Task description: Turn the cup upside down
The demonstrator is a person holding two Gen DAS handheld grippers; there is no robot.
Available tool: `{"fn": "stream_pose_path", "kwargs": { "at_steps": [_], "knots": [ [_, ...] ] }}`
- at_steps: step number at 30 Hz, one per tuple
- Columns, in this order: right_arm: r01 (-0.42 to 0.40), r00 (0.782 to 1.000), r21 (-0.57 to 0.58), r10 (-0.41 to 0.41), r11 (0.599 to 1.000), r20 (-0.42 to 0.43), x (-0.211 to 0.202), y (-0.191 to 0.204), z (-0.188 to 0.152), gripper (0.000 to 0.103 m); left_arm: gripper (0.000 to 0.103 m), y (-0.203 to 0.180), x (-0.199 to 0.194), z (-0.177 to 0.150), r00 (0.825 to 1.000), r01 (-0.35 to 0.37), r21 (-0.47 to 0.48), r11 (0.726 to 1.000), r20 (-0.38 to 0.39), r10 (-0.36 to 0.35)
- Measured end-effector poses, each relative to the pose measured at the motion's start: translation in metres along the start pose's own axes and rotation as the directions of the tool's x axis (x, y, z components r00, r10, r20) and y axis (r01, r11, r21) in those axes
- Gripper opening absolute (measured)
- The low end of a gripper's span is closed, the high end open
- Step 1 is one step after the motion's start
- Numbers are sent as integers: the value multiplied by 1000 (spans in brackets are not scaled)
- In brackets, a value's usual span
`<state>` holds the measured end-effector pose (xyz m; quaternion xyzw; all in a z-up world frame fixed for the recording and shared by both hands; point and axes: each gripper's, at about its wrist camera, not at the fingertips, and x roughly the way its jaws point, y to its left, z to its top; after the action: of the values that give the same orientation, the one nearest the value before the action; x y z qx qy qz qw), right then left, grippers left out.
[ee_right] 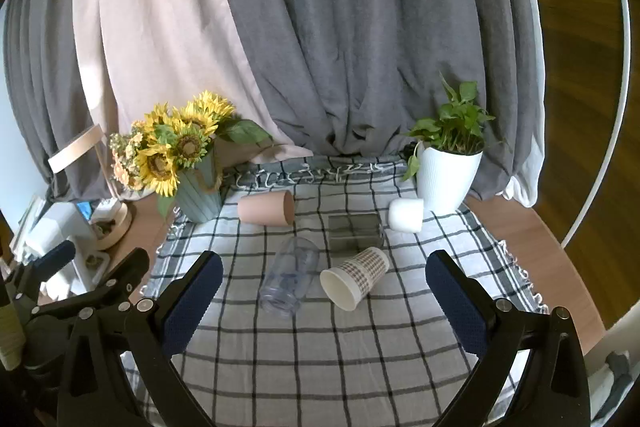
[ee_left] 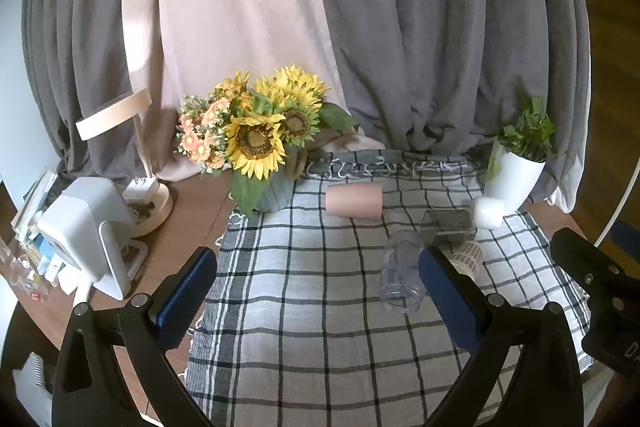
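Several cups lie on their sides on a checked cloth (ee_right: 320, 347). A pink cup (ee_right: 267, 207) lies at the back, also in the left wrist view (ee_left: 354, 201). A clear plastic cup (ee_right: 289, 278) lies in the middle, also in the left wrist view (ee_left: 401, 271). A patterned paper cup (ee_right: 354, 277) lies beside it, mouth toward me. A smoky glass (ee_right: 354, 231) and a white cup (ee_right: 406, 214) lie behind. My left gripper (ee_left: 320, 291) is open and empty. My right gripper (ee_right: 324, 291) is open and empty, short of the paper cup.
A vase of sunflowers (ee_right: 176, 163) stands at the back left of the cloth and a white potted plant (ee_right: 450, 167) at the back right. A lamp (ee_left: 120, 123) and a white device (ee_left: 86, 227) stand on the wooden table to the left. Curtains hang behind.
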<state>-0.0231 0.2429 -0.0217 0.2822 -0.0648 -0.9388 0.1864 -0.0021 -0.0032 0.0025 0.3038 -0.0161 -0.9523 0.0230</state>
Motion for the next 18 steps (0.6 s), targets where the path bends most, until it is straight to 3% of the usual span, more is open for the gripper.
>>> {"fn": "stream_pose_path", "kwargs": {
  "at_steps": [18],
  "knots": [
    [13, 1000, -1, -13, 1000, 1, 1, -3, -3, 102, 103, 2, 1, 2, 1000, -30, -1, 1000, -5, 30]
  ]
}}
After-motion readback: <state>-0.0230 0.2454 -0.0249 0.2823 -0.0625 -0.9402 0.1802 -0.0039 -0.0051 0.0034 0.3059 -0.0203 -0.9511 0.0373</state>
